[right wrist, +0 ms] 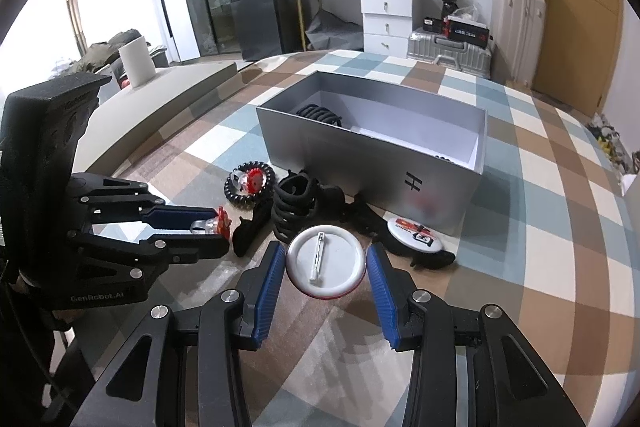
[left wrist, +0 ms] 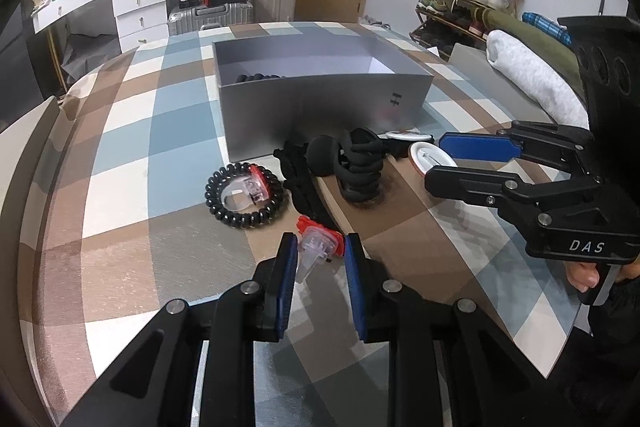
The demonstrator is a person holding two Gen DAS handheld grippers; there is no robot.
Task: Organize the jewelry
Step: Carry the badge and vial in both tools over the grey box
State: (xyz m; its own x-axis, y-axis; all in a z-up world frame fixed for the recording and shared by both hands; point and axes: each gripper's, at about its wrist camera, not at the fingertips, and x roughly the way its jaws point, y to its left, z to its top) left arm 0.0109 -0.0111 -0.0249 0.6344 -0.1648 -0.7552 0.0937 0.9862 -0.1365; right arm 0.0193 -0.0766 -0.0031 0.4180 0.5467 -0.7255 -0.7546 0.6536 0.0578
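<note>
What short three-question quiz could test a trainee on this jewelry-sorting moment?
1. True or false: the right gripper holds a round badge with its pin side up.
2. What does the left gripper hold? A) coil hair tie B) clear ring with a red top C) black scrunchie
3. Fill in: the grey box already holds ____ items.

Key: 1 true; 2 B, the ring; 3 black.

Even indoor light; soft shadows; strong fisheye bending, dark vignetted corners.
</note>
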